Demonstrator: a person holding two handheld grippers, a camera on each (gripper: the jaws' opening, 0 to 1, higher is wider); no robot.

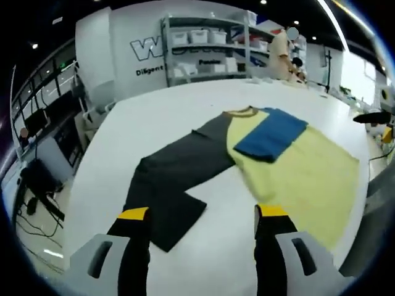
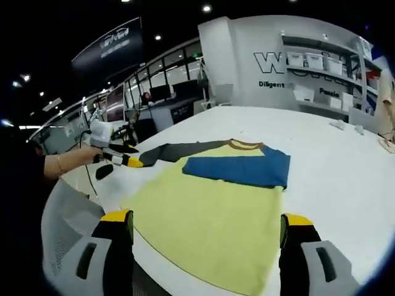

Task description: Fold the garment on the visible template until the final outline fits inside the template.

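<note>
Yellow garment [image 2: 210, 216] flat ahead of both claws [image 1: 203, 219] [image 2: 207, 225], jaws apart.

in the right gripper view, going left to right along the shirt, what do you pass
Left gripper at the cuff → dark grey sleeve → brown collar → folded-over blue sleeve, all above the yellow body on the white table.

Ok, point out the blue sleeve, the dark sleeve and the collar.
blue sleeve [image 2: 237, 169], right gripper view, its middle.
dark sleeve [image 1: 176, 176], left gripper view, mid-length.
collar [image 2: 246, 145], right gripper view, brown neck rim.
</note>
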